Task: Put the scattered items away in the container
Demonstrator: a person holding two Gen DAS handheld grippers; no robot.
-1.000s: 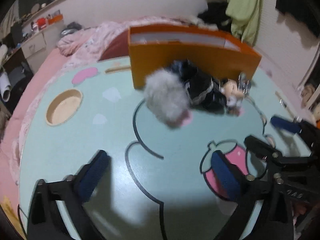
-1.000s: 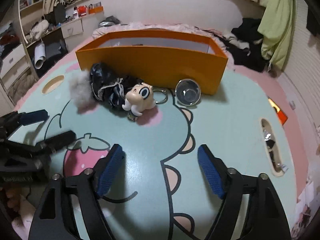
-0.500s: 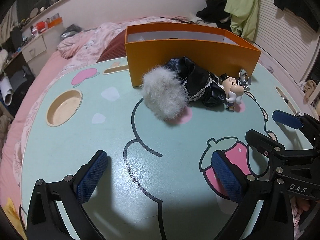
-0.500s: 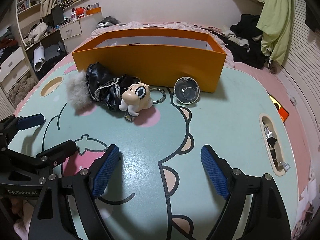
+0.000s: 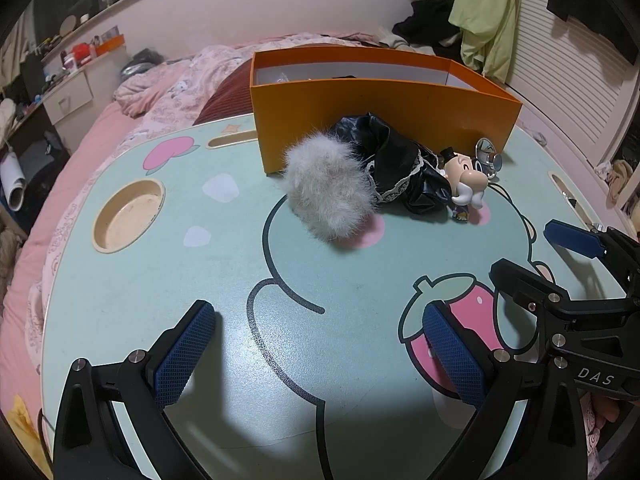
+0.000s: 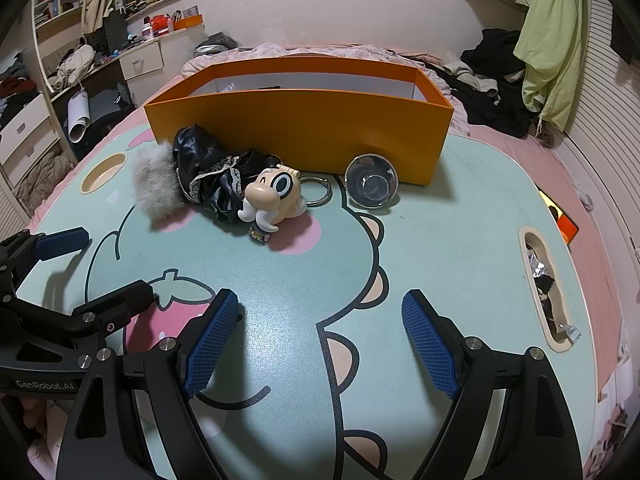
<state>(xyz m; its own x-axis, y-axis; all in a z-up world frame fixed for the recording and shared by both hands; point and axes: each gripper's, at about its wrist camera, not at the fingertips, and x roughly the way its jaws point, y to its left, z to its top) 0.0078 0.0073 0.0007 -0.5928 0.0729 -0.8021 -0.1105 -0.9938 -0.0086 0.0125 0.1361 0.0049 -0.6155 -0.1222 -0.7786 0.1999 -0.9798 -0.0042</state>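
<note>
Tools, left (image 5: 316, 352) & right (image 6: 320, 340), both spread, empty, w/ fluffy toy (image 5: 328, 188) near orange box (image 5: 384, 120), maybe touching.

Both tools are built alike. The left gripper (image 5: 318, 354) has angular matte black arms with silver round screw heads at the joints, and its fingers (image 5: 182, 354) end in blue pads with a fine diamond-grid texture. The right gripper (image 6: 320, 344) is the same; white lettering reads "DAS" on its side and "GenRobot.AI" on the left one's.
</note>
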